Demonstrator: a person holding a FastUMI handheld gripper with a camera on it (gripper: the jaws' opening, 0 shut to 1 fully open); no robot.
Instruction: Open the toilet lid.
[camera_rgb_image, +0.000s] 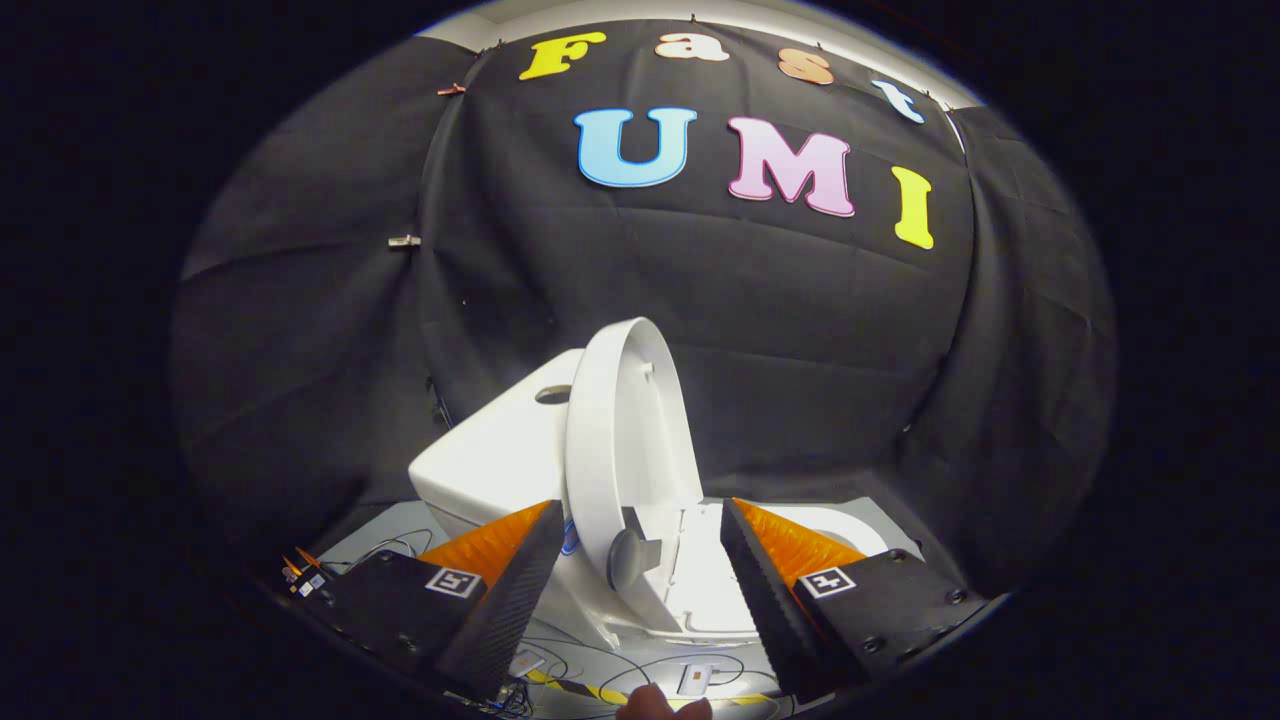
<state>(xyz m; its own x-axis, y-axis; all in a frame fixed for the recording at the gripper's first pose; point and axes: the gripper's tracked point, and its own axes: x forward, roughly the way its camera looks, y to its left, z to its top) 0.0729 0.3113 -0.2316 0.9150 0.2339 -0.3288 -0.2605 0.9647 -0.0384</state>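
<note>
The white toilet stands just ahead of my fingers, seen from its side. Its lid is raised upright and leans toward the white tank behind it. The lid's grey hinge shows at its foot, between my fingers. The seat rim lies flat, beyond the right finger. My gripper is open, its black and orange fingers set wide on either side of the lid's lower end, touching nothing.
Black cloth walls close in behind and on both sides of the toilet. Loose cables and a yellow-black tape strip lie on the grey floor below the fingers. A fingertip of a hand shows at the bottom.
</note>
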